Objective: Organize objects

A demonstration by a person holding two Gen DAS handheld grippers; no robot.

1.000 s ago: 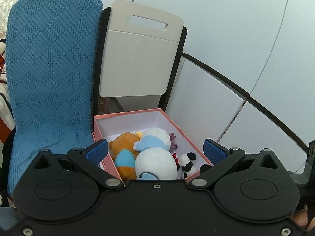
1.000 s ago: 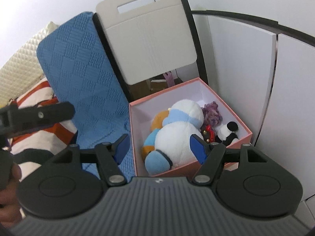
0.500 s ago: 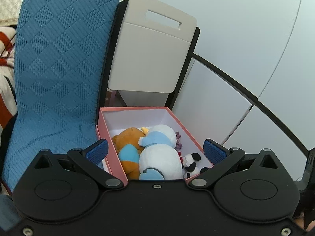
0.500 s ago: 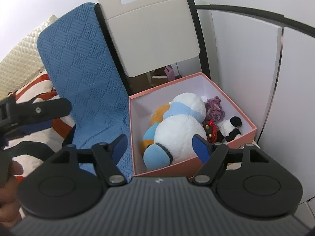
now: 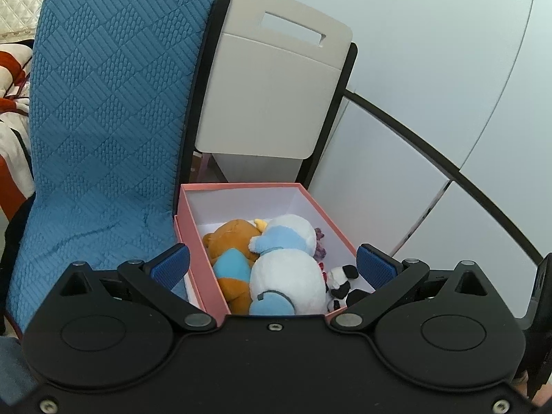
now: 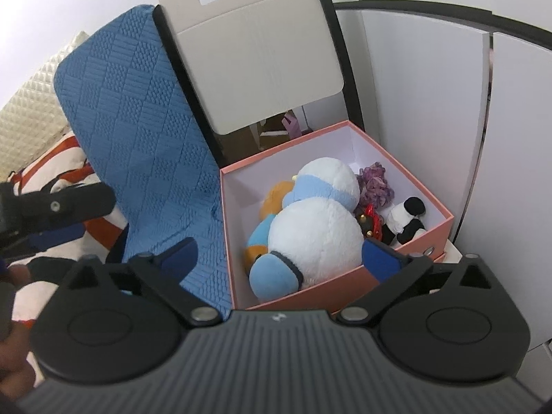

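Observation:
A pink box [image 5: 193,238] [image 6: 407,158] stands open beside a blue quilted cushion. In it lie a large white and light-blue plush [image 5: 286,269] [image 6: 317,234], an orange plush [image 5: 231,238] [image 6: 276,193], a small panda [image 5: 339,281] [image 6: 407,217], a purple frilly item [image 6: 374,183] and a small red toy [image 6: 371,220]. My left gripper [image 5: 272,264] is open and empty, just above the box's near end. My right gripper [image 6: 279,252] is open and empty, above the box's near edge. The left gripper also shows at the left of the right wrist view [image 6: 55,207].
A blue quilted cushion [image 5: 103,131] [image 6: 138,131] leans left of the box. A beige chair back with a handle slot [image 5: 272,93] [image 6: 255,55] stands behind it. White cabinet panels [image 5: 431,120] [image 6: 431,110] are on the right. Striped bedding [image 6: 69,169] lies far left.
Both grippers have drawn back and risen a little, so more of the box and chair back shows. Both stay open and empty. The toys have not moved.

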